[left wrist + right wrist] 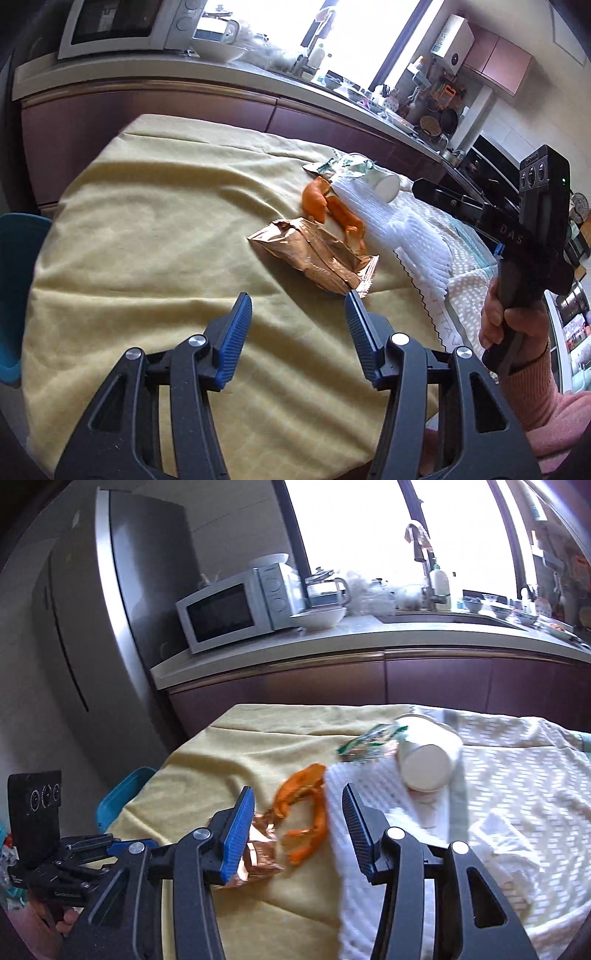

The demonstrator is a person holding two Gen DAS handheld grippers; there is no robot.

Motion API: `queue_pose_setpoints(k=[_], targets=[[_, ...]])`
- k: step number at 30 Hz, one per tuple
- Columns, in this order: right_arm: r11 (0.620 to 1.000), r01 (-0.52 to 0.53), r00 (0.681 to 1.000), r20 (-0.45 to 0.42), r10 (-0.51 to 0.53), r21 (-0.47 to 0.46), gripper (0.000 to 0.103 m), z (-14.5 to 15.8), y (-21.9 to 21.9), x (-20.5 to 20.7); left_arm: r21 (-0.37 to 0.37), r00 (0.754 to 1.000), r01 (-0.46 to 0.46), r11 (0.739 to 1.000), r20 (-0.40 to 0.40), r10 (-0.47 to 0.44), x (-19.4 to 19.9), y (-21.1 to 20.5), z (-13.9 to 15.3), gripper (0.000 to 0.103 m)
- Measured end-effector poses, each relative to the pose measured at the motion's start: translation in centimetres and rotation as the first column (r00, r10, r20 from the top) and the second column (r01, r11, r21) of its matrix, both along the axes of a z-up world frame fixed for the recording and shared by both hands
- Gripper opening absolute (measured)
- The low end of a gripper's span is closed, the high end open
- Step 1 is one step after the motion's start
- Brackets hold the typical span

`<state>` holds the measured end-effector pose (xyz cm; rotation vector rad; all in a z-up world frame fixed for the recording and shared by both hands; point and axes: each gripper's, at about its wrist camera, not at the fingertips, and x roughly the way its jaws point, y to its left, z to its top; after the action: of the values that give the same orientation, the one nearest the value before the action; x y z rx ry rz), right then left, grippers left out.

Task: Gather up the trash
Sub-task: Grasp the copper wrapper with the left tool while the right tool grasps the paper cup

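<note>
On the yellow tablecloth (147, 229) lie a crumpled copper foil wrapper (317, 254), orange peel (332, 210), a green-and-white wrapper (343, 164) and a tipped white paper cup (384, 182). My left gripper (297, 314) is open and empty, just short of the foil wrapper. My right gripper (297, 808) is open and empty above the orange peel (306, 812), with the foil wrapper (258, 853) by its left finger. The cup (428, 760) and green wrapper (365, 740) lie beyond it.
White foam sheet (399, 236) and a patterned white cloth (517, 794) cover the table's right side. A teal bin (122, 794) stands off the table's left edge. A counter with a microwave (236, 609), bowl and sink runs behind; a fridge (96, 627) stands left.
</note>
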<state>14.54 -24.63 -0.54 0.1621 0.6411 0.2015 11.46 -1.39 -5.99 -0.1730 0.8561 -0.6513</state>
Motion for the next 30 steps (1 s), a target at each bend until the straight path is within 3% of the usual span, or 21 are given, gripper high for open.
queue_pose_setpoints(k=[3,7,14,21,27,30], targets=[[0.997,0.079,0.997,-0.020,-0.078,0.018,0.049,-0.4,-3.1,0.9,0.004,0.999,0.016,1.000,-0.039,-0.016,1.1,-1.6,-1.0,0.052],[0.988,0.156,0.987,-0.048,-0.156,0.004,0.061,-0.9,-5.8,3.1,-0.007,0.996,0.017,1.000,-0.090,-0.018,2.6,-2.9,-2.0,0.054],[0.974,0.220,0.966,-0.148,-0.210,0.056,0.076,-2.8,-8.5,7.4,-0.030,0.990,-0.007,1.000,-0.140,0.003,4.1,-3.8,-2.4,0.060],[0.964,0.249,0.947,-0.230,-0.222,0.092,0.076,-4.4,-9.3,9.6,-0.040,0.986,-0.009,0.999,-0.170,0.002,4.2,-3.6,-2.4,0.061],[0.954,0.257,0.943,-0.257,-0.212,0.154,0.060,-5.2,-10.4,9.8,-0.098,0.976,0.000,0.995,-0.216,-0.021,4.8,-3.8,-2.5,0.061],[0.951,0.256,0.944,-0.256,-0.208,0.172,0.059,-5.3,-10.8,9.6,-0.120,0.971,0.005,0.993,-0.239,-0.034,5.1,-4.1,-2.8,0.036]])
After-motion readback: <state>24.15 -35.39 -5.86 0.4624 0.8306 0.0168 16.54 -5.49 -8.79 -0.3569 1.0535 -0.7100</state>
